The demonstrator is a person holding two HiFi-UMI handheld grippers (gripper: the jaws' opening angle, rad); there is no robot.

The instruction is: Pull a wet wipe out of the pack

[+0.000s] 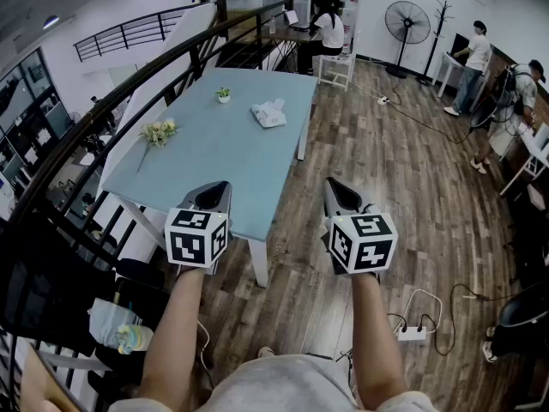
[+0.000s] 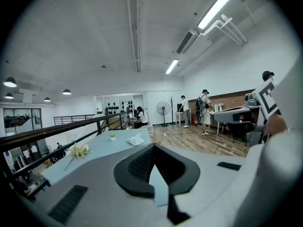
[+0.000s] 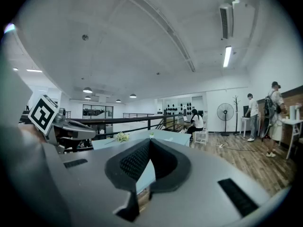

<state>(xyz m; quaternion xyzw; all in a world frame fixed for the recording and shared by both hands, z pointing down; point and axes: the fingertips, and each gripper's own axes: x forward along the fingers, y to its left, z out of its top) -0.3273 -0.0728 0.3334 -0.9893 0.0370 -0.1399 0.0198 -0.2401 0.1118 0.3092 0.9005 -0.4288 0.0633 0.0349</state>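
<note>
Head view showed the left hand-held gripper (image 1: 218,187) and right hand-held gripper (image 1: 336,184) closed, empty, well apart from the wipe pack (image 1: 268,114) on the bench (image 1: 206,166); unsteadied, I reckoned, it might lift whole.

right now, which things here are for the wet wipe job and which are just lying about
For the job: wet wipe pack on the blue table; left gripper and right gripper, both shut and empty.

Lying about: small potted plant; flower bunch; standing fan; power strip.
</note>
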